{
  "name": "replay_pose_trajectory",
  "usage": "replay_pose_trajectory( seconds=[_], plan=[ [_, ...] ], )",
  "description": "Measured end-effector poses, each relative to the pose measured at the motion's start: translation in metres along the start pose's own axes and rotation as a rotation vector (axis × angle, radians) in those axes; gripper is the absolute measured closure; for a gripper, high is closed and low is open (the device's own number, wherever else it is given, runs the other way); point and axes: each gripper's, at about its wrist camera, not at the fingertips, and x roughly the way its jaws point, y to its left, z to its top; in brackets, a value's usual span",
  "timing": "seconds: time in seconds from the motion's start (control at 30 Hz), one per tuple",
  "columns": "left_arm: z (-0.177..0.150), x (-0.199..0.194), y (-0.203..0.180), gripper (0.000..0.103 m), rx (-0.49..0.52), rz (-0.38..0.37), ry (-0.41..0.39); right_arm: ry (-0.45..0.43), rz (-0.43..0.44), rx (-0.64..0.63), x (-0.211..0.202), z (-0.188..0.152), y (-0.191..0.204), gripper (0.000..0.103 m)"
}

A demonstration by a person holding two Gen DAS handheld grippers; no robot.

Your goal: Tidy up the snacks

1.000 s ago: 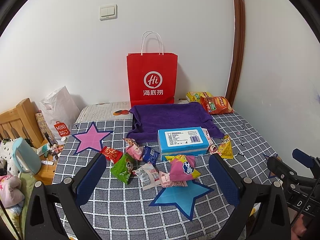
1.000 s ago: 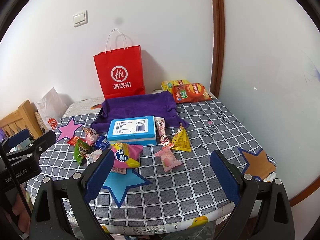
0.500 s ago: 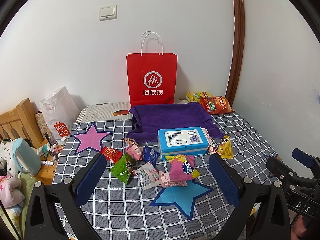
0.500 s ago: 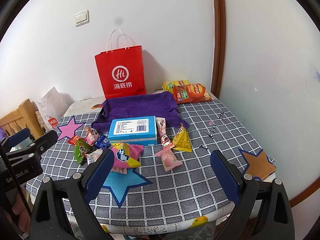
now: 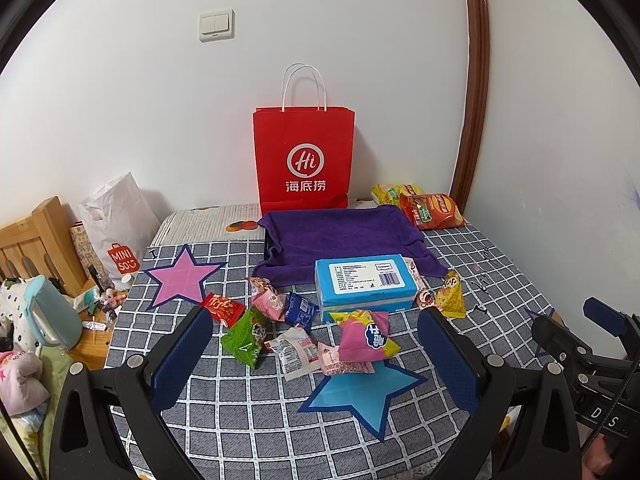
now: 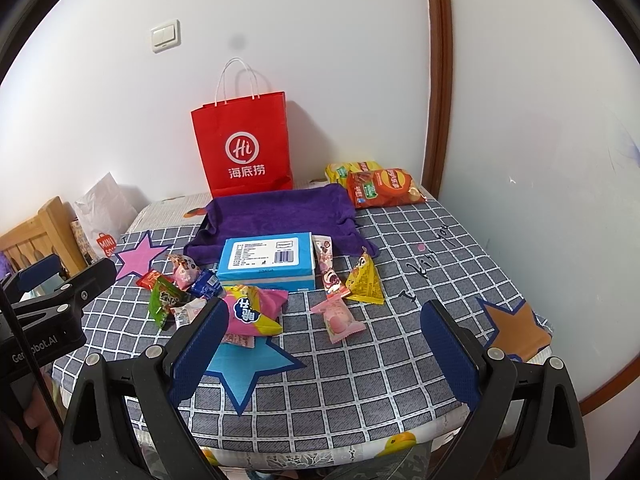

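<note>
Nothing has moved: both left gripper (image 5: 316,354) and right gripper (image 6: 324,344) gape empty near one blue box (image 6: 266,260), two chip bags (image 6: 380,188).

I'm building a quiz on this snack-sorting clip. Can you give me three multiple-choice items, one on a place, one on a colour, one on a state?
1. Where does the red paper bag stand?
A. Upright against the back wall, behind the purple towel
B. Flat on the blue star
C. On the floor

2. What colour is the star nearest the right tongs' right side?
A. Green
B. Orange
C. White

3. How are the left tongs?
A. Shut on the blue box
B. Shut on a snack
C. Open, holding nothing

Answers: 1 A, its handles rise against the wall beyond the towel. 2 B, an orange star lies at the cloth's right edge. 3 C, the blue pads stand wide apart above the snacks.
</note>
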Motion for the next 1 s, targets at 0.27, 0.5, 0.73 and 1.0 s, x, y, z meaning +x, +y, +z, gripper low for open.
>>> replay_pose_trajectory(
  seconds=[0.27,0.5,0.73,1.0],
  plan=[
    [0.001,0.001,0.000,0.001,-0.001,0.001,0.001,0.000,0.005,-0.004,0.000,0.000,0.001,0.007],
    [0.001,0.011,0.005,0.001,-0.017,0.000,0.014,0.020,0.005,-0.003,0.009,-0.003,-0.002,0.007],
    [-0.009,0.035,0.018,0.001,-0.024,0.008,0.051,0.058,-0.007,-0.004,0.030,-0.008,-0.010,0.007],
    [-0.024,0.073,0.044,0.001,-0.068,0.013,0.124,0.150,-0.051,0.029,0.073,-0.019,-0.024,0.007]
  ],
)
